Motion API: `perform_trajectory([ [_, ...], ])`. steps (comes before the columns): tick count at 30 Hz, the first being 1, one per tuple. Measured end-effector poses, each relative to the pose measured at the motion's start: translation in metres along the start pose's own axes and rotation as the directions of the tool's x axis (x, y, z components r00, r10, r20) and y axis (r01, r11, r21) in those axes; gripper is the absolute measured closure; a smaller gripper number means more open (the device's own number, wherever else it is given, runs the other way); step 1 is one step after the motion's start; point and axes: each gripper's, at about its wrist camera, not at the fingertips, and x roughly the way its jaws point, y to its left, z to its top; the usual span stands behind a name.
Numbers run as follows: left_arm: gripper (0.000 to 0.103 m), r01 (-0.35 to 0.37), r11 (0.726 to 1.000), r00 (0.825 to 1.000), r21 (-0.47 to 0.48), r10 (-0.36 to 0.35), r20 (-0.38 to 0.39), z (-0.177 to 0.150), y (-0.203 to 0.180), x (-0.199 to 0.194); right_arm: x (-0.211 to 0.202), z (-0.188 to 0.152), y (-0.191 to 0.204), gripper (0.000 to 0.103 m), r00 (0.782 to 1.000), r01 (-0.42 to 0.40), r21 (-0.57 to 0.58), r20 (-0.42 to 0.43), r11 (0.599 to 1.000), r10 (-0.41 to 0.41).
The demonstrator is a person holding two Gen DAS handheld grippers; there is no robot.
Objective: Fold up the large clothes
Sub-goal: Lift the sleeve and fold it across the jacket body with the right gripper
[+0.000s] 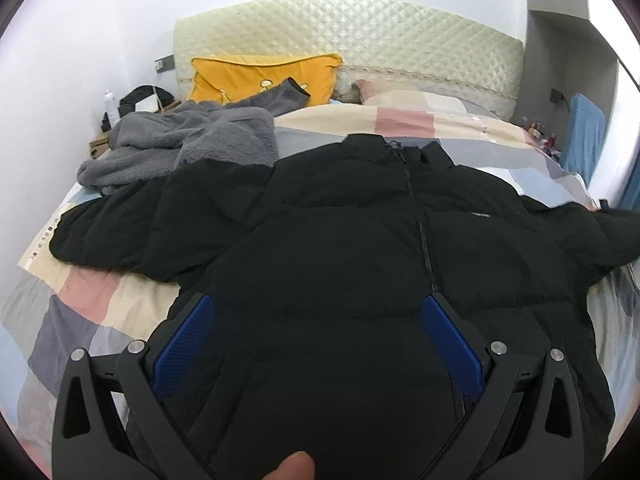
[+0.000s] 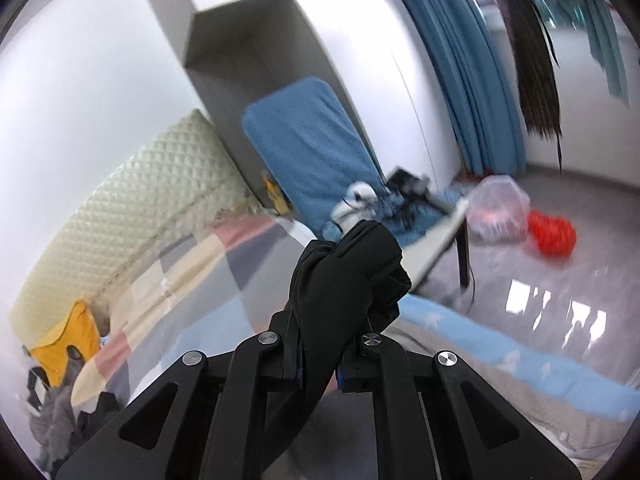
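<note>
Bedding in pale patchwork squares of pink, cream, grey and blue [image 1: 100, 292] covers the bed, with a crumpled grey fleece garment [image 1: 180, 148] lying at its far left beside a mustard-yellow cushion [image 1: 260, 76] that leans on the cream quilted headboard [image 1: 400, 36]. Next, the left gripper [image 1: 318, 308] hangs over the hem of the black puffer jacket [image 1: 340, 240], its blue-padded fingers [image 1: 182, 352] spread wide with nothing between them. That jacket lies front up across the middle of the bed, zip closed, sleeves stretched out to either side. Further right, the right gripper [image 2: 320, 360] is clamped on a bunched black sleeve end [image 2: 352, 264] of the jacket, raised above the bed edge. Beyond it stand a blue padded chair [image 2: 312, 140] and blue pleated curtains [image 2: 468, 68]
</note>
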Motion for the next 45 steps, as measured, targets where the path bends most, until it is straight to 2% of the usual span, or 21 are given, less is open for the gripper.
perform_trajectory([
  [6, 0.0, 0.003, 1.0, 1.0, 0.024, -0.004, 0.027, -0.003, 0.007, -0.012, -0.059, 0.023, 0.089, 0.093, 0.994, -0.086, -0.096, 0.065, 0.992, 0.093],
  [10, 0.0, 0.008, 0.999, 0.999, 0.038, -0.01, 0.053, -0.004, 0.012, -0.021, -0.107, 0.026, 0.158, 0.092, 0.976, -0.184, -0.175, 0.082, 0.967, 0.2],
  [16, 0.0, 0.051, 0.998, 0.997, -0.028, -0.049, 0.066, -0.003, 0.035, -0.033, -0.175, 0.01, 0.272, 0.092, 0.94, -0.295, -0.35, 0.058, 0.889, 0.335],
  [18, 0.0, 0.082, 0.997, 0.995, -0.01, -0.082, 0.054, -0.003, 0.038, -0.034, -0.191, -0.003, 0.309, 0.092, 0.922, -0.341, -0.389, 0.039, 0.856, 0.385],
  [22, 0.0, 0.056, 0.998, 0.995, 0.023, -0.058, 0.082, -0.005, 0.042, -0.042, -0.209, -0.041, 0.37, 0.092, 0.892, -0.412, -0.45, -0.022, 0.792, 0.452],
  [26, 0.0, -0.023, 0.999, 0.988, 0.048, 0.015, 0.152, -0.006, 0.05, -0.051, -0.215, -0.084, 0.424, 0.09, 0.863, -0.472, -0.509, -0.101, 0.72, 0.495],
  [29, 0.0, -0.035, 0.998, 0.987, 0.045, 0.028, 0.155, -0.005, 0.058, -0.05, -0.215, -0.126, 0.46, 0.09, 0.838, -0.52, -0.547, -0.178, 0.657, 0.515],
  [32, 0.0, -0.041, 0.998, 0.987, 0.039, 0.034, 0.157, -0.004, 0.068, -0.048, -0.21, -0.172, 0.497, 0.09, 0.804, -0.581, -0.556, -0.276, 0.594, 0.527],
  [33, 0.0, -0.041, 0.998, 0.987, 0.037, 0.034, 0.158, -0.004, 0.071, -0.048, -0.207, -0.189, 0.509, 0.09, 0.787, -0.606, -0.552, -0.31, 0.573, 0.533],
  [34, 0.0, -0.041, 0.999, 0.987, 0.034, 0.035, 0.158, -0.004, 0.075, -0.047, -0.204, -0.205, 0.518, 0.09, 0.762, -0.64, -0.532, -0.341, 0.555, 0.551],
  [38, 0.0, -0.041, 0.999, 0.987, -0.01, 0.042, 0.154, -0.004, 0.091, -0.045, -0.198, -0.259, 0.56, 0.09, 0.7, -0.712, -0.467, -0.423, 0.524, 0.575],
  [42, 0.0, 0.013, 0.995, 0.992, -0.097, -0.001, 0.122, -0.005, 0.112, -0.037, -0.178, -0.309, 0.588, 0.09, 0.677, -0.736, -0.476, -0.5, 0.481, 0.541],
  [45, 0.0, -0.011, 0.989, 0.994, -0.145, 0.026, 0.105, -0.005, 0.13, -0.029, -0.163, -0.347, 0.597, 0.09, 0.652, -0.758, -0.481, -0.562, 0.44, 0.509],
])
